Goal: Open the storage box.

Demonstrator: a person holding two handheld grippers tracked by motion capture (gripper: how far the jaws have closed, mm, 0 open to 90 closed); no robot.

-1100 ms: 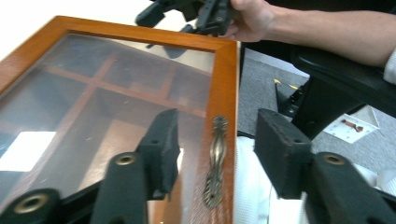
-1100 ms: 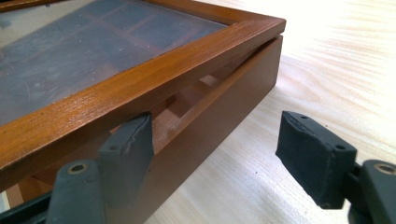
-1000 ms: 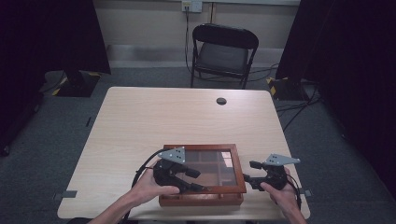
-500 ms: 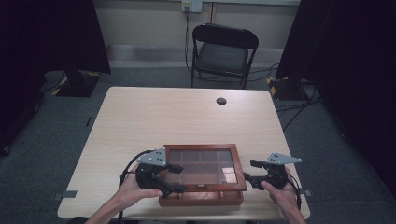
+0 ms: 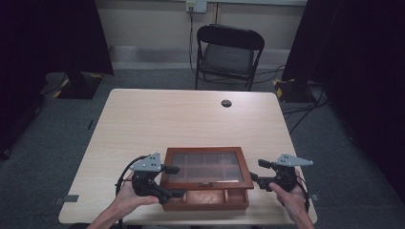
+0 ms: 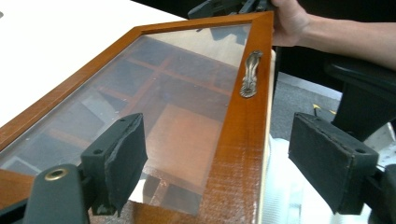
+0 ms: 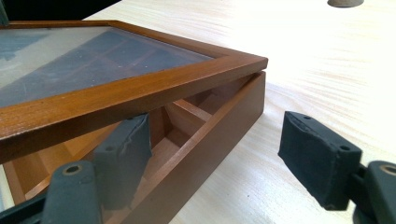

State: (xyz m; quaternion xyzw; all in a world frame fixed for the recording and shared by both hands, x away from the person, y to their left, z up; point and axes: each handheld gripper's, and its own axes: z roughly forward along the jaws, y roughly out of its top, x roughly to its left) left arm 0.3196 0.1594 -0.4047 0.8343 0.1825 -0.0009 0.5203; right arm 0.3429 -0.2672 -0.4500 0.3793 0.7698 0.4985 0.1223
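Black-padded left tool [image 5: 168,181], lower left of the high view, has just been spreading, straddling the glass-paned wooden lid [image 5: 205,165] without pinching. Right tool [image 5: 254,171] is also standing spread beside the compartmented wooden box [image 5: 210,200], centre bottom of the worktop [image 5: 181,119]. Lid is sitting ajar; opening looks barely begun.

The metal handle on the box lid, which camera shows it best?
The left gripper view: the handle is large and sharp on the lid's front rail. The high view shows it as a tiny dark mark.
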